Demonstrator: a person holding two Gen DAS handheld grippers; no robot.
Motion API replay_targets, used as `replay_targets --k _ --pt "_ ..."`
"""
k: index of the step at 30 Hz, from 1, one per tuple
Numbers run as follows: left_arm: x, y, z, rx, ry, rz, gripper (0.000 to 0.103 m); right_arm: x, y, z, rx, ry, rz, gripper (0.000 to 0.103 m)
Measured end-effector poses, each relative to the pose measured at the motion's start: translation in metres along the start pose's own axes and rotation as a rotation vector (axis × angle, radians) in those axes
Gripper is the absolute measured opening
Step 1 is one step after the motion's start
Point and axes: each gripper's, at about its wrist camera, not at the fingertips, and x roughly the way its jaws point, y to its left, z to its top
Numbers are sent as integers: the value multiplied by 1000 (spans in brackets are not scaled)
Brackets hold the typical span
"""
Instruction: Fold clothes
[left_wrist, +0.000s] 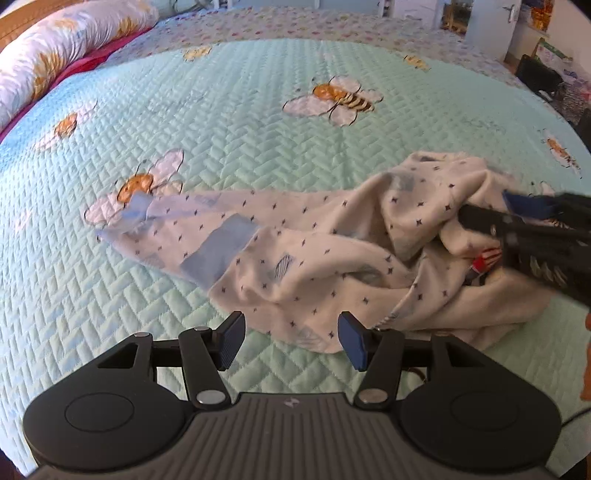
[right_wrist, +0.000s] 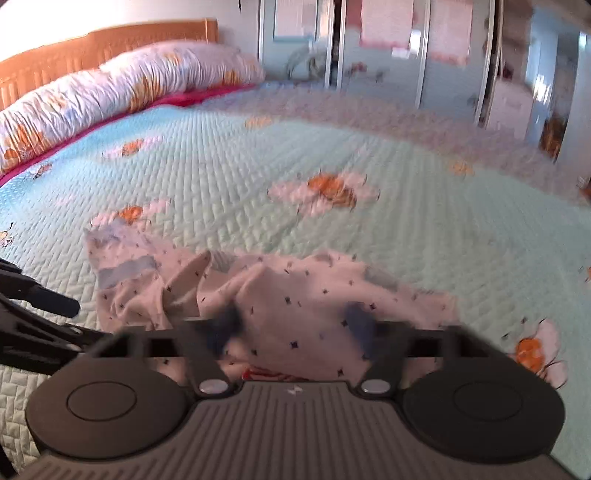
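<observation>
Nearest the left wrist camera, the left gripper (left_wrist: 291, 341) holds its two blue-padded fingers (left_wrist: 352, 341) apart, with nothing pressed between them; the near hem of the garment (left_wrist: 295, 258) lies just beyond and partly between the tips. That garment is a cream piece of clothing with small dark marks and pale blue patches, crumpled on the bed (left_wrist: 221, 122), its flatter end stretching to the left and its bunched part at the right. A mint-green quilted cover with bees and daisies spreads under it. At the right edge the right gripper (left_wrist: 476, 218) reaches in, blurred, its fingers sunk into the bunched cloth. A long flowered pillow (left_wrist: 55, 48) lies along the far left side of the bed.

From the right wrist camera, the whole picture is smeared by motion. The right gripper (right_wrist: 295, 325) has a fold of the garment (right_wrist: 295, 302) between its blue fingers (right_wrist: 360, 325); the cloth fills the gap and hangs over the near body of the tool, but the blur hides whether the pads press on it. Part of the left gripper (right_wrist: 44, 306) shows at the near left edge. The bed (right_wrist: 424, 206) runs away behind, with the pillow (right_wrist: 129, 85) and a wooden headboard (right_wrist: 92, 48) at the far left, and wardrobe doors (right_wrist: 388, 48) at the far right.
</observation>
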Motion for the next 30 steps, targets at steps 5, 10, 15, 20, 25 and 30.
replay_targets --k 5,10,15,20,25,30 --pt "-7 -6 0 17 -41 -50 58 -33 -50 17 219 -112 -6 2" --pt "-21 -22 -2 76 -118 -105 58 -69 -99 39 328 -250 -115 2" --pt "-27 -43 3 143 -156 -143 58 -35 -149 28 401 -98 -190 19" --pt "-17 -56 19 161 -202 -231 58 -63 -160 -8 612 -168 -126 52" --pt "9 -77 35 225 -192 -289 58 -82 -156 -48 719 -194 -67 62" --pt "48 -85 37 203 -88 -361 41 -90 -150 -75 742 -160 -53 63"
